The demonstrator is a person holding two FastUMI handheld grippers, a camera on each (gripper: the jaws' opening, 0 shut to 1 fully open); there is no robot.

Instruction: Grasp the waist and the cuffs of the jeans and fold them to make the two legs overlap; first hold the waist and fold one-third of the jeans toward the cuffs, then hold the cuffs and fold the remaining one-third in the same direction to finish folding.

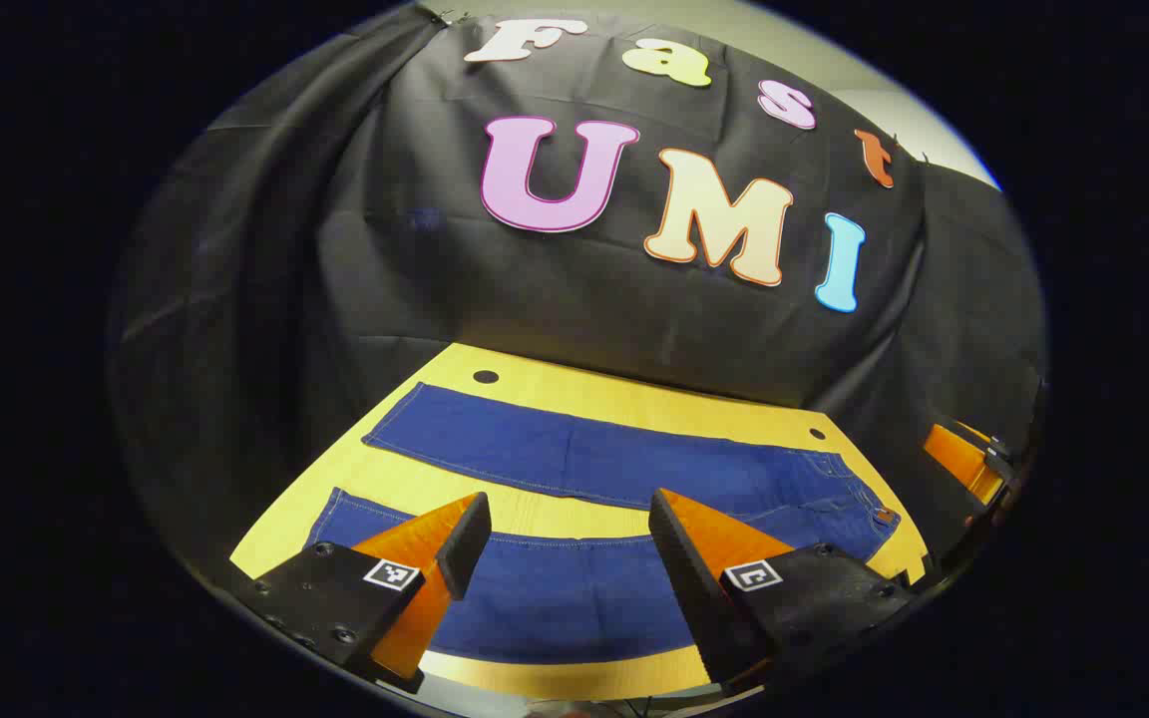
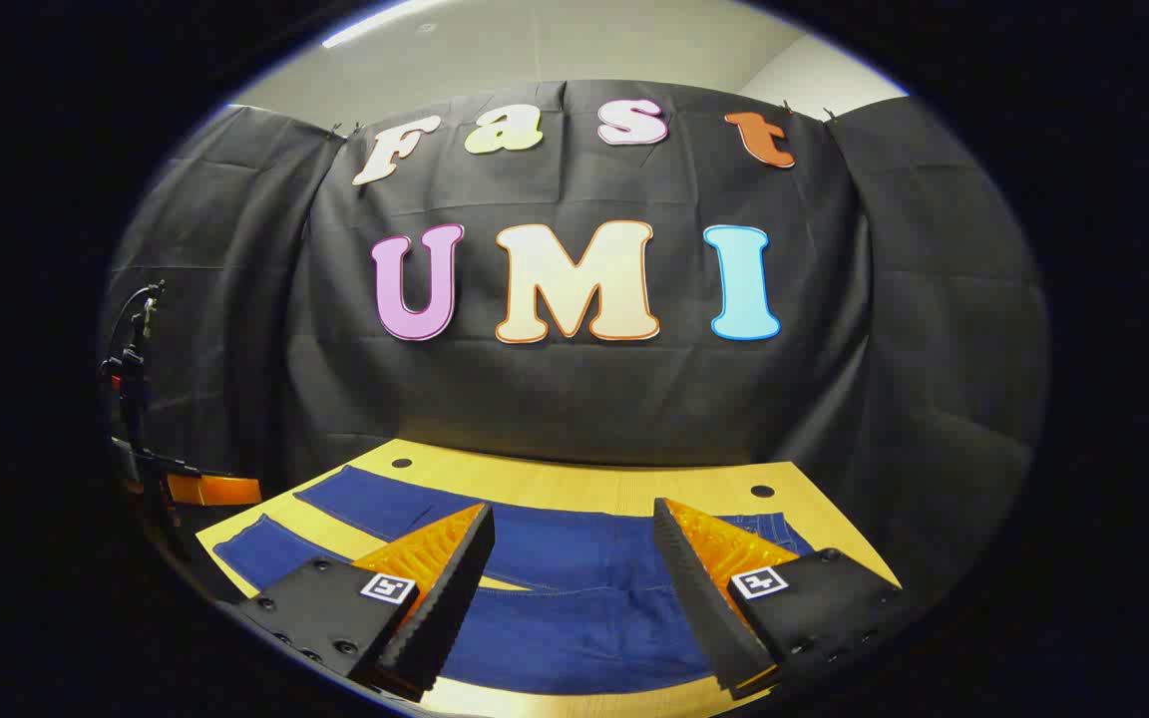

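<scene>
Jeans (image 1: 574, 469) lie flat on the worktop (image 1: 495, 379), legs spread apart, long axis crosswise to both tongs: cuffs toward the left tongs (image 1: 570, 538), waist toward the right tongs (image 2: 574, 558). Both tongs hover agape above the near leg, holding nothing.

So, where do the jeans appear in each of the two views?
Left gripper view: jeans lie flat across the lower centre, legs apart, waist toward the right.
Right gripper view: jeans lie low in the picture, behind that gripper's fingers.
Shared landmark: the yellow table with two dark holes along its far edge.
</scene>
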